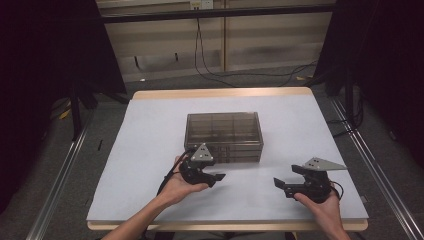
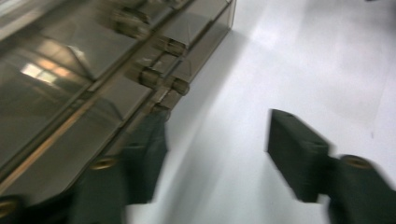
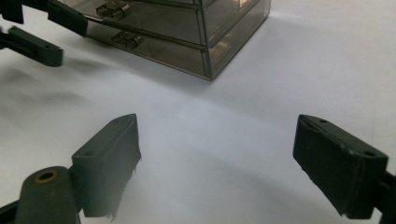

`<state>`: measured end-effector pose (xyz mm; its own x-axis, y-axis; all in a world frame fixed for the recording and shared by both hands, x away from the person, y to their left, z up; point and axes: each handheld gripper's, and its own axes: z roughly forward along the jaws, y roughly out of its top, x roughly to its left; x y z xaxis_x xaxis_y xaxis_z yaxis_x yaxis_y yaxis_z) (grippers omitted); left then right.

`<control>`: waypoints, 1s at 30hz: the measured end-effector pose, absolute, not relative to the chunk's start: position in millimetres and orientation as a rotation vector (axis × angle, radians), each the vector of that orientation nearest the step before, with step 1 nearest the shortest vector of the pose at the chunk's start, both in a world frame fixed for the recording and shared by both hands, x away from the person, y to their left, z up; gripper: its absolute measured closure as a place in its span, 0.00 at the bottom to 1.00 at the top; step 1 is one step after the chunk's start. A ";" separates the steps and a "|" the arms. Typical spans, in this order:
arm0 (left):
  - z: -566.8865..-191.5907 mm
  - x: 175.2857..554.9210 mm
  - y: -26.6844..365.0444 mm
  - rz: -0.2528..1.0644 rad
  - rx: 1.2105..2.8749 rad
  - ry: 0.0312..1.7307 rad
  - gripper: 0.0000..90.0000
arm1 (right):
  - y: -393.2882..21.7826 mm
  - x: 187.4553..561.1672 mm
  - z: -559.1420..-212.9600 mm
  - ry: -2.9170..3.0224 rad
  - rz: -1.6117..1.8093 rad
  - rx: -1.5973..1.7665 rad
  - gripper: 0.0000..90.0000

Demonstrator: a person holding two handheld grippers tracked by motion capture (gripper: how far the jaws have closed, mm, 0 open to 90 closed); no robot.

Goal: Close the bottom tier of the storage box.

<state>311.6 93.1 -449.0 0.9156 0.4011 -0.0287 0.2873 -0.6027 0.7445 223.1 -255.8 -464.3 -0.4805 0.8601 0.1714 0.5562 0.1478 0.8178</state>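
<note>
Left tool (image 1: 216, 176) sits just in front of the smoky clear drawer box (image 1: 224, 131), near its lower left front corner, with its jaws apart and nothing between them. In the left gripper view (image 2: 212, 154) one jaw lies close against the box's front by the small drawer handles (image 2: 159, 81); whether it touches them is blurred. The other jaw stands over bare white tabletop (image 2: 299, 56).

Right tool (image 1: 279, 184) rests lower right of the box, well apart from it, held in the person's right hand (image 1: 326, 205). Its jaws are spread wide with nothing between them, as the right gripper view (image 3: 217, 158) shows, and they point across the tabletop toward the left tool (image 3: 42, 32).

The box stands at the middle of the tabletop, its drawers shut.
</note>
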 end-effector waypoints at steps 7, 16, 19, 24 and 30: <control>-442.9 309.5 105.7 0.184 2.206 0.531 0.18 | -255.3 223.1 -464.3 2.096 1.256 1.360 0.16; -449.2 299.8 133.1 0.172 2.211 0.573 0.10 | -255.4 223.3 -464.3 2.094 1.256 1.362 0.16; -448.0 294.7 142.6 0.174 2.191 0.585 0.09 | -254.9 223.3 -464.2 2.094 1.256 1.360 0.16; -449.3 285.3 166.4 0.222 2.190 0.611 0.07 | -255.5 223.0 -464.1 2.086 1.257 1.363 0.16; -450.5 279.2 189.2 0.271 2.144 0.675 0.07 | -255.5 222.6 -463.0 2.074 1.261 1.364 0.15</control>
<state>279.2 189.2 -450.5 0.8308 0.5549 -0.0431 0.3705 -0.4937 0.7868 222.6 -255.5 -463.0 -0.4720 0.8652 0.1692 0.5484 0.1379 0.8248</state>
